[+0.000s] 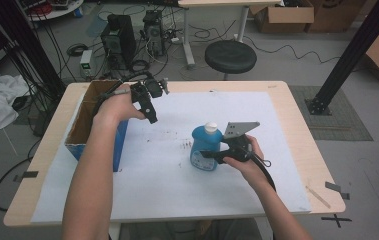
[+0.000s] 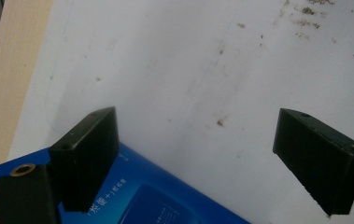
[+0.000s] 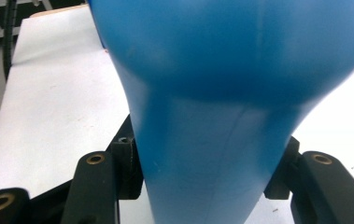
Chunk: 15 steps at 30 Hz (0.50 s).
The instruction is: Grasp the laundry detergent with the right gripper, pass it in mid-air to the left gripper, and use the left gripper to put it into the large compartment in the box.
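Observation:
A blue bottle (image 1: pixel 206 147) with a white cap stands on the white sheet at the table's middle. My right gripper (image 1: pixel 217 156) is shut on its lower body from the right. In the right gripper view the bottle (image 3: pixel 230 93) sits pinched between the two jaws of that gripper (image 3: pixel 207 172). My left gripper (image 1: pixel 149 107) is held in the air at the back left, beside the open cardboard box (image 1: pixel 84 120). Its jaws stand wide apart with nothing between them; the gripper (image 2: pixel 198 158) looks down on the sheet and the box's blue side (image 2: pixel 142 196).
White paper (image 1: pixel 177 190) covers most of the wooden table (image 1: pixel 302 130). The box stands along the left edge. Behind the table are a black stool (image 1: pixel 230 56), computer towers (image 1: pixel 119 37) with cables, and a black frame post (image 1: pixel 352 55) at the right.

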### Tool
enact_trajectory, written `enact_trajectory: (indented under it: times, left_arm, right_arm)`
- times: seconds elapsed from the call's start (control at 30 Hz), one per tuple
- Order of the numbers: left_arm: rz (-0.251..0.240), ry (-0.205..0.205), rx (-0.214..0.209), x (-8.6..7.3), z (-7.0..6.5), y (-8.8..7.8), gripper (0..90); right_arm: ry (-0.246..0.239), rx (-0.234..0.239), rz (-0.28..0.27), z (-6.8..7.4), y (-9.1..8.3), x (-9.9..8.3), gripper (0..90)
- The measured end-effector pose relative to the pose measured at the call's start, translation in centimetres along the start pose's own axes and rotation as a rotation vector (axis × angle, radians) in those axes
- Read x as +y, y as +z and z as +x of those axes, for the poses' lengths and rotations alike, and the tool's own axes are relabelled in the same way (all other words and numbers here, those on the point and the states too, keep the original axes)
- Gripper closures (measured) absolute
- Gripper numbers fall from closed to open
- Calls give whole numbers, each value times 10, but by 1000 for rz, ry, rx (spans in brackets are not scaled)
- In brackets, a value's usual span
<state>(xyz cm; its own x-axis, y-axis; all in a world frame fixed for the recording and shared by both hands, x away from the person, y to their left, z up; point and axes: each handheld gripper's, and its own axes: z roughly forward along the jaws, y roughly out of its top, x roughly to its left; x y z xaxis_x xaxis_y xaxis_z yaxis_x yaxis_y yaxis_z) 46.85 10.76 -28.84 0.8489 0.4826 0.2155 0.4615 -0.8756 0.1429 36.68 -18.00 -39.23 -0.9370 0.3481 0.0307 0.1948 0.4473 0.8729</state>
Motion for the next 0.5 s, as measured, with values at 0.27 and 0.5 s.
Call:
enact_trajectory:
  times: [0.27,0.5]
  left_arm:
    - [-10,6,-1,-3,-2,-8,153]
    - [-35,34,2,-1,-8,-21,153]
  right_arm:
    - [-43,88,52,-9,0,23,453]
    - [-56,166,69,-18,-3,41,454]
